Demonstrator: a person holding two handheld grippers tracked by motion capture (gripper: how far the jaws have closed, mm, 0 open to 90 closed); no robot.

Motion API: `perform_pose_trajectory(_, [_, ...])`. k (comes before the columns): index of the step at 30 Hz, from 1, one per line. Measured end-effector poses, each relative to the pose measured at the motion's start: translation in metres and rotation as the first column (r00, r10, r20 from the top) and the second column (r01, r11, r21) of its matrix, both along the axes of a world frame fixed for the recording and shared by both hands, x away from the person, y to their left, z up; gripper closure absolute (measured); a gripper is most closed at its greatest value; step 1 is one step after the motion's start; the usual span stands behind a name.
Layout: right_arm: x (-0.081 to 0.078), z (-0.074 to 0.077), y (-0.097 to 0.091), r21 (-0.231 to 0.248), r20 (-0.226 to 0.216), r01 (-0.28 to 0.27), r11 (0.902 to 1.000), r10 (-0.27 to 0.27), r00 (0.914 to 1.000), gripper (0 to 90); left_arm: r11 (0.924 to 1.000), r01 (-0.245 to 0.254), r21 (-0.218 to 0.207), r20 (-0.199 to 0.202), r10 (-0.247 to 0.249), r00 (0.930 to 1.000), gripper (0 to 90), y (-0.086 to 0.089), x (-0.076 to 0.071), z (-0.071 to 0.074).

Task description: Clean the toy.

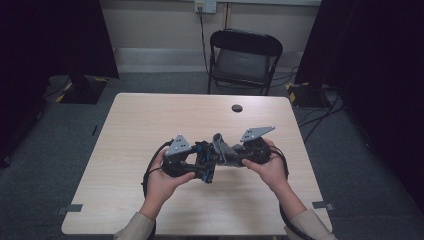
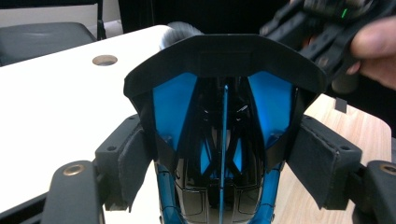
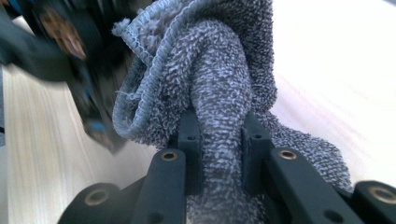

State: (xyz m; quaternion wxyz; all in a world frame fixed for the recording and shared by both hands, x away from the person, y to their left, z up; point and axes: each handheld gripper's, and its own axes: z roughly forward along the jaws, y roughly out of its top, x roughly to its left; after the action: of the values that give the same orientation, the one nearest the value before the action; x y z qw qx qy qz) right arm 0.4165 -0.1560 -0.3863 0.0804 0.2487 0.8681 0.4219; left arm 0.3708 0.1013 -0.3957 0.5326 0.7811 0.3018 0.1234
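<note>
The left tool (image 1: 202, 162) sits in the person's left hand (image 1: 162, 182) over the near middle of the desk (image 1: 135, 130). Its two padded jaws stand wide and press against the sides of a black and blue goggle-like thing (image 2: 224, 135), which fills the gap between them, so it is grasping that thing. In the high view the black and blue thing (image 1: 205, 160) lies between the two hands, just left of the cloth.

The grey cloth (image 1: 222, 150) is bunched up just right of it, touching it and rising a little above both tools. From the right tool's own camera, the cloth (image 3: 219, 93) is a fuzzy grey towel with a stitched hem, and a fold of it runs straight down between the jaws.

The right tool (image 3: 219, 154), in the right hand (image 1: 272, 167), is clenched on that fold, its pads squeezing the towel from both sides. Far behind the desk stands a black folding chair (image 1: 245, 57).
</note>
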Motion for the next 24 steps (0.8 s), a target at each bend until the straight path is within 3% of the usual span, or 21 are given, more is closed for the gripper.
perform_pose_trajectory(3, [-0.002, 0.007, 0.006, 0.005, 0.011, -0.017, 0.9998, 0.017, 0.9998, 74.9, 1.0000, 0.005, -0.003, -0.005, -0.005, 1.0000, 25.2, -0.003, 0.001, -0.002])
perform_pose_trajectory(6, [-0.005, 0.004, 0.011, -0.004, 0.014, -0.031, 0.9995, 0.031, 0.9994, 74.9, 1.0000, 0.003, -0.001, -0.004, -0.003, 1.0000, 25.2, -0.004, 0.002, -0.003])
perform_pose_trajectory(9, [-0.006, -0.003, 0.012, -0.001, -0.004, -0.031, 0.9995, 0.031, 0.9995, 74.9, 1.0000, 0.006, 0.003, -0.003, -0.006, 1.0000, 25.2, -0.004, 0.002, -0.003])
perform_pose_trajectory(24, [-0.012, -0.046, 0.019, -0.074, -0.064, -0.061, 0.9954, 0.056, 0.9964, 74.7, 0.9999, -0.001, -0.016, 0.016, 0.001, 0.9999, 25.2, -0.003, 0.003, 0.009])
